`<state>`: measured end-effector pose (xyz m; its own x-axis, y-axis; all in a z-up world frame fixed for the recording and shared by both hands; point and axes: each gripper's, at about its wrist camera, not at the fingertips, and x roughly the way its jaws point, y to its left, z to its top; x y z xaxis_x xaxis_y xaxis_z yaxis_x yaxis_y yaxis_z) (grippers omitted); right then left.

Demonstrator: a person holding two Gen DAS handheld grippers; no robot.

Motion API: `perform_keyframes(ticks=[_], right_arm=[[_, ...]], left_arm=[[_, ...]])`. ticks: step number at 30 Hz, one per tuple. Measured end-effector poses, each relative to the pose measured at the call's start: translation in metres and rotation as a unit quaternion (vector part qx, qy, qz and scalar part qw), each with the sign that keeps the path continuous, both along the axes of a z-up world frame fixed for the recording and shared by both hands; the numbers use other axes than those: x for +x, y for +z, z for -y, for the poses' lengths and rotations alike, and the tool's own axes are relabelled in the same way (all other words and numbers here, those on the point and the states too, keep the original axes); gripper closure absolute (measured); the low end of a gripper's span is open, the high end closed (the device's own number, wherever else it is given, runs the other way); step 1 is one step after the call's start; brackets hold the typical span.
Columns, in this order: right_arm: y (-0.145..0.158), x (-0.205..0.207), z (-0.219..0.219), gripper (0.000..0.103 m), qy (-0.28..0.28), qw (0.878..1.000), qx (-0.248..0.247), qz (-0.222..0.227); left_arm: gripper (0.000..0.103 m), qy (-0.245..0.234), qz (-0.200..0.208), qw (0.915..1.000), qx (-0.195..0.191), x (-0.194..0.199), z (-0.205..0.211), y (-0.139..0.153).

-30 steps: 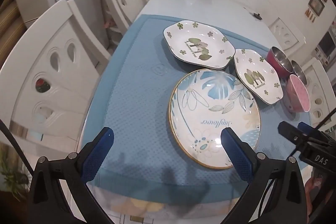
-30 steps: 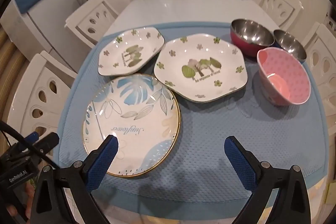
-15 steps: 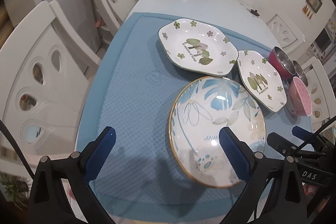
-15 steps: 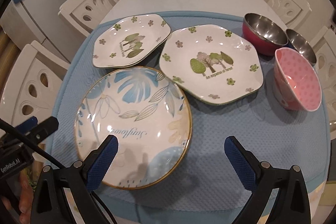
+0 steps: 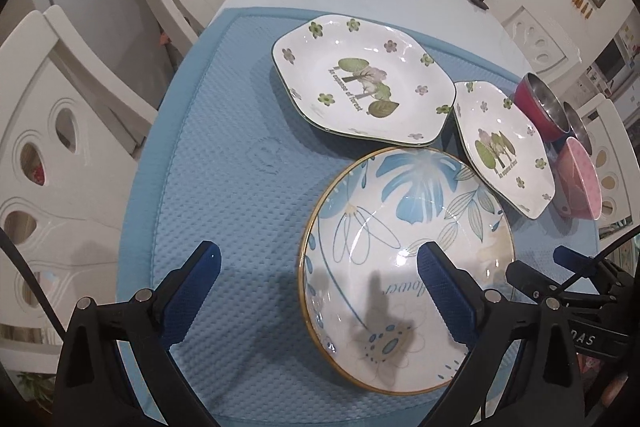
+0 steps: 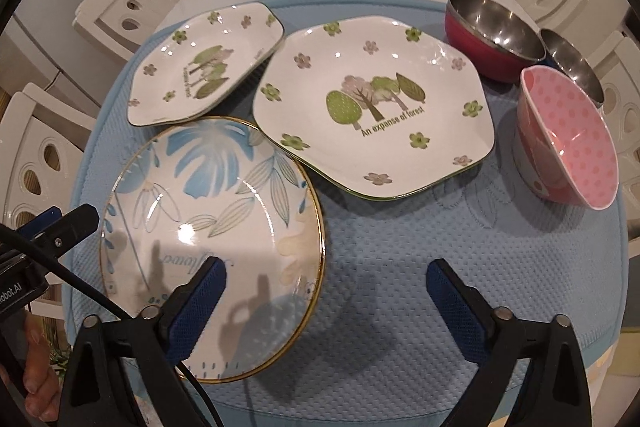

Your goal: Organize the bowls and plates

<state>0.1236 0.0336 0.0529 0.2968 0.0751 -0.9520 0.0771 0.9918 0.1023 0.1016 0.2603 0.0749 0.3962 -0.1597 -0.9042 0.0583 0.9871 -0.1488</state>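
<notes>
Round plate (image 6: 212, 187) — both grippers spread, holding nothing.

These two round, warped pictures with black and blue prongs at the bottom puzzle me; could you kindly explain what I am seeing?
A person holds a two-finger gripper in each hand, each carrying a wide-angle camera that looks along its fingers. One picture looks past the left gripper, the other past the right gripper. Both are open and hold nothing. On the blue mat lie a round blue-leaf plate, two tree-pattern plates, a pink dotted bowl and two steel bowls.
</notes>
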Motion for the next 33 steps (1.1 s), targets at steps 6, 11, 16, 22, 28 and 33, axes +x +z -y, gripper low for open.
perform_keyframes(ticks=[6, 11, 16, 22, 28, 33], right_arm=[[-0.015, 0.001, 0.004, 0.024, -0.006, 0.999, 0.035, -0.023], [-0.019, -0.001, 0.002, 0.043, -0.005, 0.998, 0.059, -0.023], [-0.027, 0.002, -0.001, 0.062, 0.0, 0.997, 0.075, -0.026], [-0.037, 0.011, 0.002, 0.078, 0.014, 0.996, 0.082, -0.017], [-0.04, 0.018, 0.006, 0.079, 0.047, 0.994, 0.102, -0.011], [-0.037, 0.02, -0.001, 0.077, 0.079, 0.993, 0.085, -0.014]], left_arm=[[0.01, 0.013, -0.016, 0.9997, -0.015, 0.001, -0.008, -0.01], [0.037, 0.016, -0.044, 0.9978, -0.047, 0.005, -0.014, -0.024], [0.054, 0.015, -0.067, 0.9941, -0.084, 0.009, -0.017, -0.041], [0.075, 0.001, -0.069, 0.9913, -0.113, 0.021, -0.022, -0.054], [0.079, -0.043, -0.068, 0.986, -0.146, 0.031, -0.019, -0.057], [0.07, -0.08, -0.06, 0.9882, -0.116, 0.028, -0.008, -0.053]])
